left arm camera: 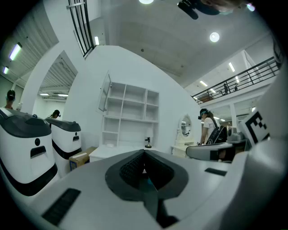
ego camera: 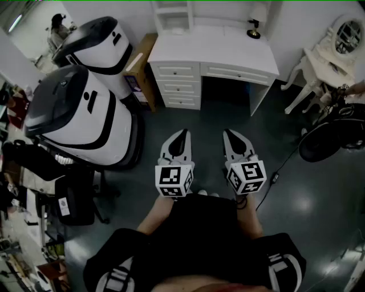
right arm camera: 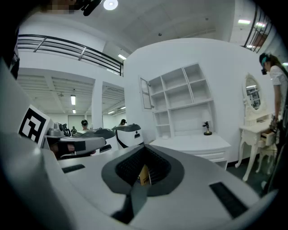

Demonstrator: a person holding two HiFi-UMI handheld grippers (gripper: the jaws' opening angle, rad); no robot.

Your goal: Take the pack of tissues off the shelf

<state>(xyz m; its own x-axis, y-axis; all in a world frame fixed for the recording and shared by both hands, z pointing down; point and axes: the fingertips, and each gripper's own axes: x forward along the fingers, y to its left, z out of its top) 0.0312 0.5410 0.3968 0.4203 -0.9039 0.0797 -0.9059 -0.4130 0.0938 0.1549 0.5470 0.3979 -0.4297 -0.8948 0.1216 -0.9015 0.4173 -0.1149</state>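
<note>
A white open shelf unit (ego camera: 171, 12) stands on a white desk (ego camera: 212, 54) ahead of me, across a stretch of dark floor. In the left gripper view the shelf unit (left arm camera: 130, 114) has a small pale object (left arm camera: 110, 144) in its lowest left compartment, too small to identify. The right gripper view shows the same pale object (right arm camera: 164, 134) in the shelf unit (right arm camera: 180, 101). My left gripper (ego camera: 181, 133) and right gripper (ego camera: 228, 133) are held side by side and level, pointing at the desk and well short of it. Both are shut and hold nothing.
Two large white-and-black machines (ego camera: 80, 114) stand at the left, with a cardboard box (ego camera: 138, 68) beside the desk. A small dark figurine (ego camera: 253, 31) sits on the desktop. A white vanity table with a mirror (ego camera: 333, 48) and a black fan (ego camera: 329, 140) are at the right. A person (left arm camera: 209, 128) stands near the vanity.
</note>
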